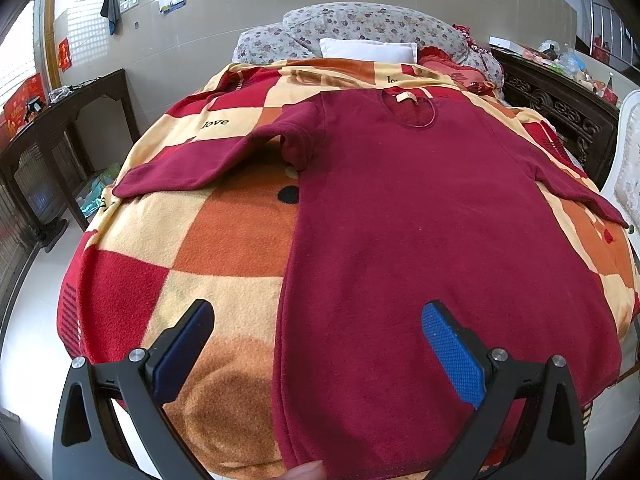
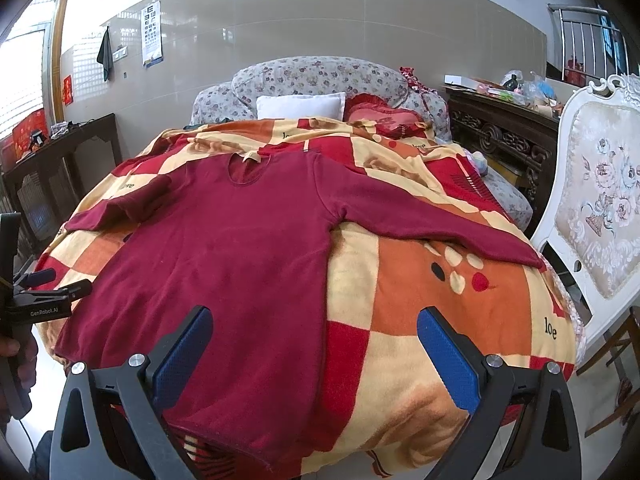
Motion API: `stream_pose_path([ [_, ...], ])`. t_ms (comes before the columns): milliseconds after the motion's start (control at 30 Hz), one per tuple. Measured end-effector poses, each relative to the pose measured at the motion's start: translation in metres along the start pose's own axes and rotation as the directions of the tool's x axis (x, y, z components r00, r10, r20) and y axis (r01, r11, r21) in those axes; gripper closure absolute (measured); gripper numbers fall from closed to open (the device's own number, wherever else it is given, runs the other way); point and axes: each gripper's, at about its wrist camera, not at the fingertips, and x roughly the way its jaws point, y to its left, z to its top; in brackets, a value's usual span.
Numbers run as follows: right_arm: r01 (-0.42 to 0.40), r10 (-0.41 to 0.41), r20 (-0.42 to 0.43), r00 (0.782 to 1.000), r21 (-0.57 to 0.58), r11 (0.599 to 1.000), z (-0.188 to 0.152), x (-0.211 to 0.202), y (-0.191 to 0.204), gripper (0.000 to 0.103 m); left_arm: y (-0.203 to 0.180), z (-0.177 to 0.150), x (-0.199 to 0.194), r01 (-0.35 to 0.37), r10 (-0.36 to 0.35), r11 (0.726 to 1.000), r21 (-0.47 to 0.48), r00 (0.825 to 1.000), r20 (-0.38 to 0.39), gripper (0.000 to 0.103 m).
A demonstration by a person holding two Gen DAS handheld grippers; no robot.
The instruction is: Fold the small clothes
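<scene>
Jaws spread on both, left gripper (image 1: 316, 344) and right gripper (image 2: 314, 348); one maroon shirt (image 1: 420, 220) (two sleeves out) flat on blanket (image 1: 208, 240), hem at near edge.

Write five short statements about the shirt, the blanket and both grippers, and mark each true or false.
1. The shirt lies spread out, both sleeves out to the sides. True.
2. The left gripper is shut on the hem. False: its fingers stand wide apart, holding nothing.
3. The blanket under the shirt is plain blue. False: it is checked in red, orange and cream.
4. The right gripper is open near the shirt's bottom edge. True.
5. A white pillow lies beyond the blanket's far end. True.
</scene>
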Motion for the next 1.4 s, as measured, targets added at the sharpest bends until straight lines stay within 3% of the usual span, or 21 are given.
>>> stream_pose_path([
  [1400,-0.001,0.001,-0.012,1.000,-0.006,1.000,0.002,0.004,0.005,0.000,0.006,-0.006,0.013,-0.001,0.001,1.000,-0.006,1.000,-0.019,0.000],
])
